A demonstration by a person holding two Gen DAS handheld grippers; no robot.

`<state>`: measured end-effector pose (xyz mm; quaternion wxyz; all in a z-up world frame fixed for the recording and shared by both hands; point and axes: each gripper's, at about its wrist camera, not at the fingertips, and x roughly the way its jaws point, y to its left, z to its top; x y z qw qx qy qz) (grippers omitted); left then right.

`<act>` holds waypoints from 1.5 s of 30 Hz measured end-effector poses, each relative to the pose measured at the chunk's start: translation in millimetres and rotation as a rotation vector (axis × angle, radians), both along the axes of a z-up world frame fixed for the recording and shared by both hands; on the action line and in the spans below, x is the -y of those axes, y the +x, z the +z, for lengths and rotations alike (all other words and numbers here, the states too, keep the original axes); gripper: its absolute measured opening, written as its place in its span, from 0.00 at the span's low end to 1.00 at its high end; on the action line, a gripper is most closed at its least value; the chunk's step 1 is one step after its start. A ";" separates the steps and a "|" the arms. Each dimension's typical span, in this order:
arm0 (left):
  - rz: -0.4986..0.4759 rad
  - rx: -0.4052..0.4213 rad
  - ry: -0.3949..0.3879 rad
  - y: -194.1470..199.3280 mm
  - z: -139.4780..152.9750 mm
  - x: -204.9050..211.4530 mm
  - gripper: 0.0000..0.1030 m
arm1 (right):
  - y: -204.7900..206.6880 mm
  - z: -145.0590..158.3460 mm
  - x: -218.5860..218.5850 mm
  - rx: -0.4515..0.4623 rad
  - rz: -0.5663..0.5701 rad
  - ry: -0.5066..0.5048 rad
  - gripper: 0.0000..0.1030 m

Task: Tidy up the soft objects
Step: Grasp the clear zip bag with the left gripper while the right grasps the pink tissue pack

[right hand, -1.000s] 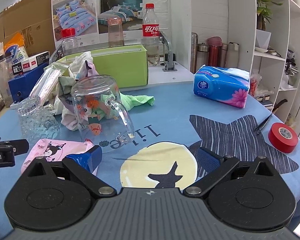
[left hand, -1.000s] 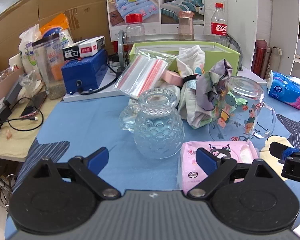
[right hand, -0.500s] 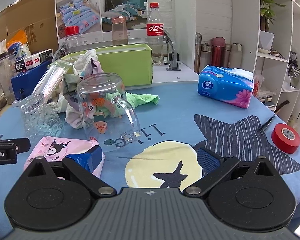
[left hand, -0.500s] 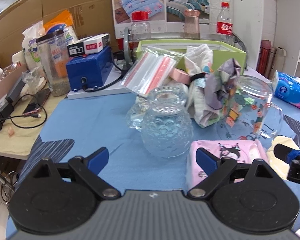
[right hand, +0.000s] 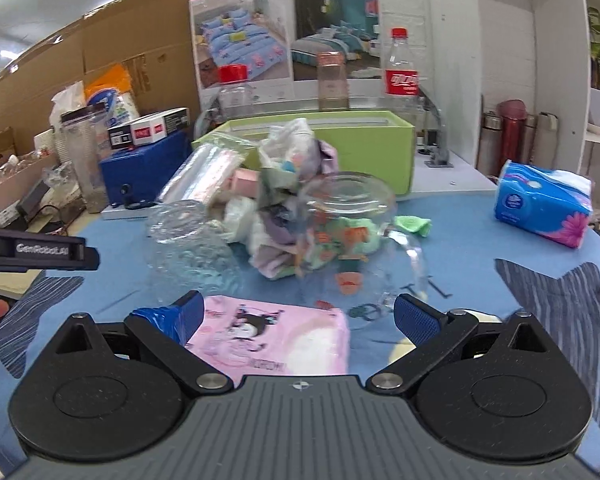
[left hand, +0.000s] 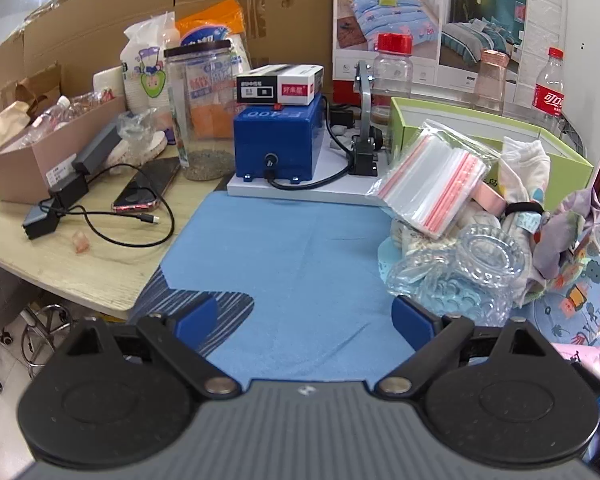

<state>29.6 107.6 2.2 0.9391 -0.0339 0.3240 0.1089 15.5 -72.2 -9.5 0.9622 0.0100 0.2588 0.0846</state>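
Note:
A pink cartoon tissue pack [right hand: 278, 334] lies flat on the blue cloth, between the open fingers of my right gripper [right hand: 298, 316], which hovers just over its near edge. Behind it a heap of crumpled cloths [right hand: 284, 216] leans against a green box [right hand: 364, 148]; the heap also shows in the left wrist view [left hand: 540, 208]. A green cloth [right hand: 412, 225] lies right of the heap. My left gripper [left hand: 304, 318] is open and empty over bare blue cloth, left of the heap.
An upturned textured glass [right hand: 188, 248] and a cartoon glass mug [right hand: 352, 232] stand before the heap. A zip-bag bundle [left hand: 432, 184] leans on the box. A blue tissue pack [right hand: 544, 208] lies right. A blue machine [left hand: 278, 140], jars, cables and phone [left hand: 146, 188] crowd the left.
My left gripper has swung left, away from the pink pack, onto bare cloth. My right gripper has moved left, so the pink pack now sits between its fingers.

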 end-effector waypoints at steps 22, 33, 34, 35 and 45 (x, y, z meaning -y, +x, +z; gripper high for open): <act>-0.305 0.006 0.070 108.1 26.8 36.4 0.90 | -12.3 -2.2 126.6 -0.029 -0.192 0.159 0.86; -0.675 -0.110 0.068 171.0 12.6 22.5 0.90 | -19.7 17.1 153.7 -0.063 -0.106 0.180 0.87; -0.689 -0.111 0.059 173.1 10.0 23.5 0.90 | -19.8 16.0 150.2 -0.065 -0.096 0.157 0.87; -0.691 -0.115 0.057 175.2 7.0 25.2 0.90 | -19.8 15.4 145.3 -0.066 -0.080 0.136 0.86; -0.739 -0.124 0.102 163.2 7.2 29.1 0.90 | 5.4 17.1 132.8 -0.153 0.631 -0.501 0.86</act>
